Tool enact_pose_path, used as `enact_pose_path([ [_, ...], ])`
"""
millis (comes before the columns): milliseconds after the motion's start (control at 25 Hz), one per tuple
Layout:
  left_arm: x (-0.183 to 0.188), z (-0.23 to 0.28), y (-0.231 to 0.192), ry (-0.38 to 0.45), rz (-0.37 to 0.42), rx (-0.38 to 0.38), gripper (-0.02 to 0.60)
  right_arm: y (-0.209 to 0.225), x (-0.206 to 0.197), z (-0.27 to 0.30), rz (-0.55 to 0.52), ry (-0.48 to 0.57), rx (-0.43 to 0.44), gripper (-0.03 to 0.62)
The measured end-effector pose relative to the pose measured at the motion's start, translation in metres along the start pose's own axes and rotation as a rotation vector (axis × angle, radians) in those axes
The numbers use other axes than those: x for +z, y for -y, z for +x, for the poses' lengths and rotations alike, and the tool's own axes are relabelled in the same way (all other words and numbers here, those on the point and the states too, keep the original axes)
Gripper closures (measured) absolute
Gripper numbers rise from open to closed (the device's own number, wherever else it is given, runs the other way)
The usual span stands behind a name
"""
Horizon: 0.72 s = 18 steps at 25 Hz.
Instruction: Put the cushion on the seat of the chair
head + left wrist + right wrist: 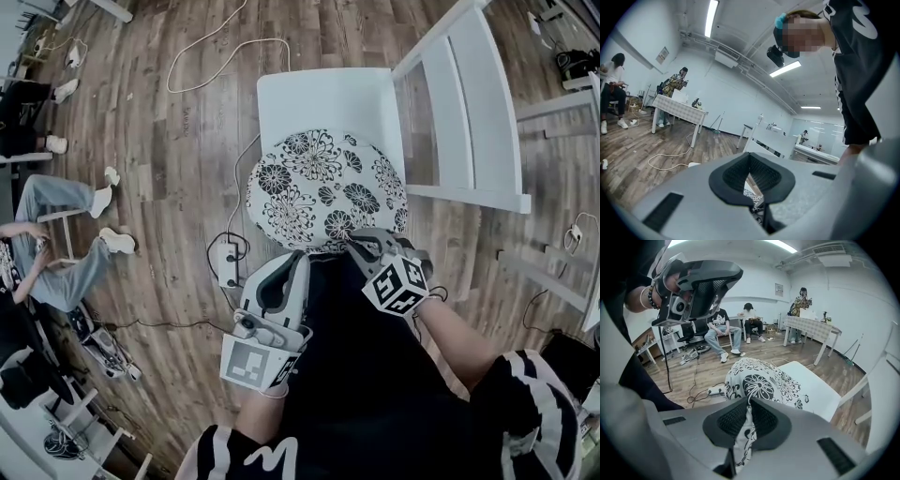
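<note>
To the left of the chair [466, 103], well apart from it, a person [66, 248] sits over the wooden floor [169, 141]. A white cable [216, 56] loops across the boards on that same side. A power strip [228, 262] lies on the floor near the chair's closest corner.

The left gripper [296, 261] is held in a hand short of the chair, pointing toward it. Its fingers are drawn together and nothing is between them. Its tip is near the cushion's [323, 187] rim but does not hold it.

The cushion is round and white with black flowers. It sits over the near part of the chair's white seat [319, 98], with its closest rim hanging past the seat's edge. The far part of the seat is bare. Whether the cushion lies fully flat on the seat cannot be told.

The right gripper [356, 244] points steeply down at that overhanging rim. Its fingers are closed narrowly on the patterned fabric, which runs up between the black pads.

The slatted backrest [478, 122] stands on the right side of the seat.
</note>
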State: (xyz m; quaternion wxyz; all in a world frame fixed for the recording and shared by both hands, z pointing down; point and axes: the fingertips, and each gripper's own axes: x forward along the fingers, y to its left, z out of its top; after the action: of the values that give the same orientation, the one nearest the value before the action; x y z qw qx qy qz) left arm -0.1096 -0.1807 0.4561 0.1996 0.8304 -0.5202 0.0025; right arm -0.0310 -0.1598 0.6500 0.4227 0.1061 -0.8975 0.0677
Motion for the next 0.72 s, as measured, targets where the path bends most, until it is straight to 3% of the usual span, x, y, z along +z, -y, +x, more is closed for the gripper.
enact_pose_path([
  [720,-0.028,0.019,-0.014,-0.030,-0.039,-0.022,0.578,0.040,-0.043,0.052,0.098,-0.057,-0.051,0.559],
])
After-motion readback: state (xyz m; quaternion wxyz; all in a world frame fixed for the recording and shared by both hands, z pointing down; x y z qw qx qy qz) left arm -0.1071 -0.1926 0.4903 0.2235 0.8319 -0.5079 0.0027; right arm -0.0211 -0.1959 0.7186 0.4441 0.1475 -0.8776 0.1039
